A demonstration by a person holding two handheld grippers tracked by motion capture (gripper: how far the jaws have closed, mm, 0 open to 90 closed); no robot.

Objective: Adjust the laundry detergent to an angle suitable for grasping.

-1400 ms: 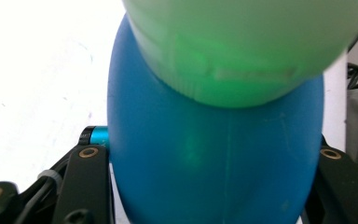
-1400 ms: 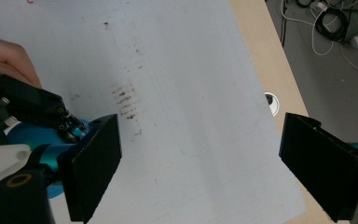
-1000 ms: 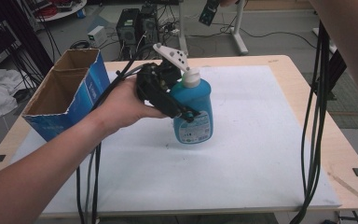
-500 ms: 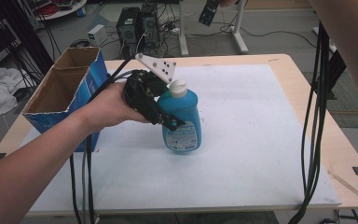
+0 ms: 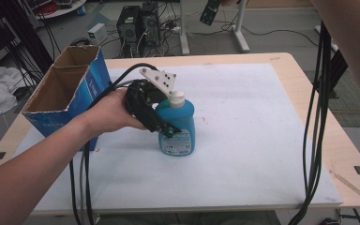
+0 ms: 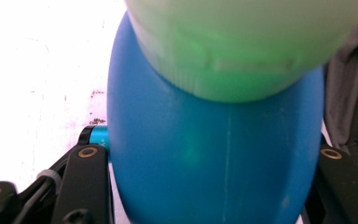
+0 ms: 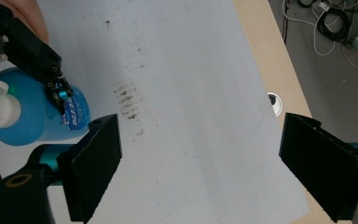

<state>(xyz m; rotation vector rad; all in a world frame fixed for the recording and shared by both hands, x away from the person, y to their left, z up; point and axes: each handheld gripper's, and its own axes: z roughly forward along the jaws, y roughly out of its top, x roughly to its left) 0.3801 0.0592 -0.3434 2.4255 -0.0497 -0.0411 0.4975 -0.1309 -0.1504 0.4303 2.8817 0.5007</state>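
High view shows your left gripper clamped on the one blue bottle, which stands upright on the white mat beside the one cardboard box. Release crookedly and the bottle could tip. Your right gripper hangs above, jaws wide apart, holding nothing.

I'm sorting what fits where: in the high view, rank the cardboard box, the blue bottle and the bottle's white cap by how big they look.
1. cardboard box
2. blue bottle
3. white cap, plainly the smallest
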